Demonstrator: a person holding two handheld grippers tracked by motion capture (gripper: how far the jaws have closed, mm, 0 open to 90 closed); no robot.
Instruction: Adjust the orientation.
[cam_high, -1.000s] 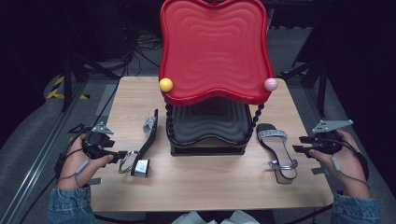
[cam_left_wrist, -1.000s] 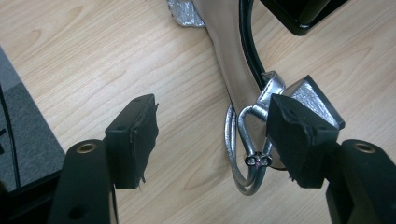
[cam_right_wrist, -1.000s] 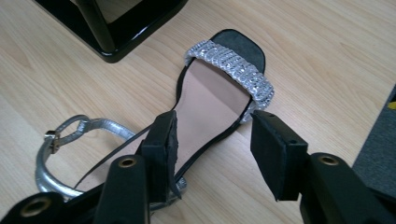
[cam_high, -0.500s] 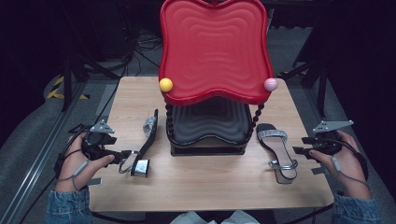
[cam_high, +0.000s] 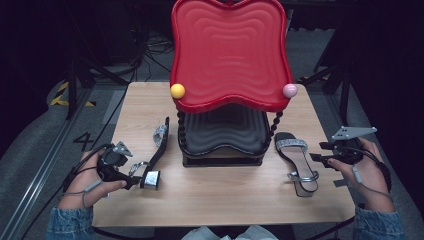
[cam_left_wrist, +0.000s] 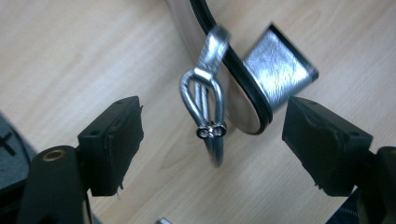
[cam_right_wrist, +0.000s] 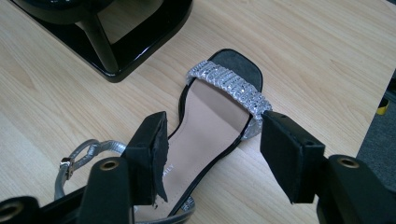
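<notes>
Clearly the work in hand is getting a pair of silver sandals onto the two-tier rack (cam_high: 220, 150) at the middle of the worktop (cam_high: 220, 200); both shoes lie on the wood, one on each side of the rack's black lower tier.

At the left, the left hand-held gripper (cam_high: 134, 181) sits just beside the left sandal (cam_high: 156, 152), which lies tipped on its side with its block heel (cam_left_wrist: 280, 70) toward the person. In the left gripper view its jaws stand spread wide, having just been opening, with the ankle strap's loop and buckle (cam_left_wrist: 210, 126) between them but touched by neither pad. So nothing is held there; I judge this as either a release or a re-aim for a better hold on the heel end.

At the right, the right hand-held gripper (cam_high: 316, 160) hovers just beside the right sandal (cam_high: 296, 161), which lies flat, toe strap (cam_right_wrist: 231, 91) away from the person. The right gripper view shows its jaws parted, straddling the sole behind that glittering strap, no pad pressing on it. They have edged open slightly.

Next, each hand would need to close on something firm: the sole's edge or the heel rather than the floppy strap, which would let the shoe swing. Then comes a lift and a level slide into the lower tier, keeping clear of the red upper tray (cam_high: 230, 55).
</notes>
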